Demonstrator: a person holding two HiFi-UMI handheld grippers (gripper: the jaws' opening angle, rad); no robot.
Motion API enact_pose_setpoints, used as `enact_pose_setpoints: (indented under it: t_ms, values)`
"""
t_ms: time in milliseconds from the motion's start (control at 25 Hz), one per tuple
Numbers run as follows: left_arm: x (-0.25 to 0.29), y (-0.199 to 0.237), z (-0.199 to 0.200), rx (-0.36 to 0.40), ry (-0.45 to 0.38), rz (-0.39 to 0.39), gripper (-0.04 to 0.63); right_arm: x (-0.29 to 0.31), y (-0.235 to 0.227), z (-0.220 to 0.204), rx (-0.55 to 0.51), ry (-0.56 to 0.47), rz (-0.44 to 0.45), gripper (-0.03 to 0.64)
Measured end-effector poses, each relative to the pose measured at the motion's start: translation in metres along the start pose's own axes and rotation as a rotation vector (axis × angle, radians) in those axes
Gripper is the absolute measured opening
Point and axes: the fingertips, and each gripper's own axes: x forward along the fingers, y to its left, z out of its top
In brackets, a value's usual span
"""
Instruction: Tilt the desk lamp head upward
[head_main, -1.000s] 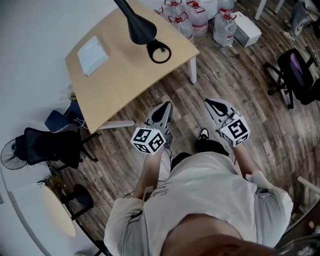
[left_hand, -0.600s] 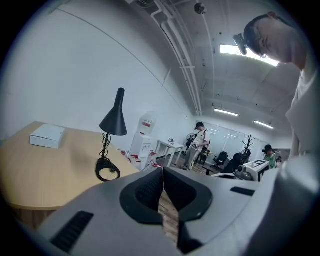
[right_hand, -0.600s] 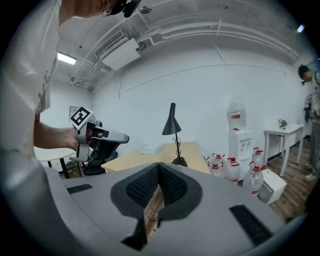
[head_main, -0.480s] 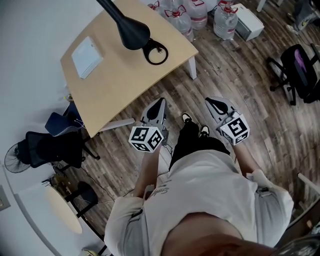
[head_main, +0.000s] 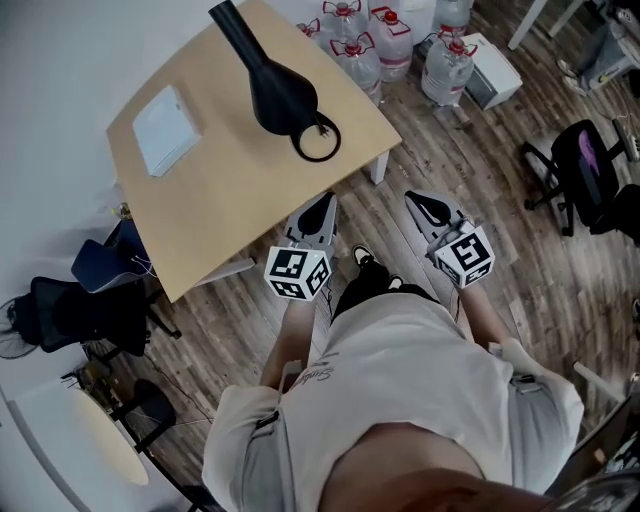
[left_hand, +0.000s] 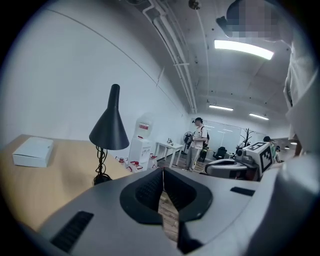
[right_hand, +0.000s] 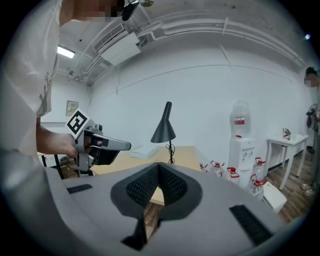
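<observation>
Holding nothing: the left gripper (head_main: 324, 206) and right gripper (head_main: 415, 200) are both seen with jaws pressed together, kept side by side and apart. Compared with a second ago, the left one has been brought nearer the table (head_main: 230, 200) edge. The lamp (head_main: 278, 90) is stood near the table's front corner, untouched, shade facing down. A white box (head_main: 165, 130) is set further left.

white T-shirt (head_main: 420, 370) | black trousers (head_main: 372, 285) | left tongs (head_main: 328, 200), right tongs (head_main: 411, 197): grey, black-white square markers
</observation>
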Motion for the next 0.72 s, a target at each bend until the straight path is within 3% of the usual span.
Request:
enact_pose_setpoints:
  t_ms: [320, 520, 720]
  values:
    - [0.024, 0.041, 0.026, 0.000, -0.041, -0.003, 0.016, 0.068, -0.010, 0.052, -0.059, -0.063, 0.044, -0.005]
    - [0.029, 0.053, 0.037, 0.029, -0.055, 0.001, 0.017, 0.089, -0.013, 0.036, -0.020, -0.034, 0.066, -0.005]
    - [0.023, 0.068, 0.041, 0.017, -0.076, 0.078, 0.016, 0.100, -0.015, 0.027, -0.018, -0.011, 0.113, -0.005]
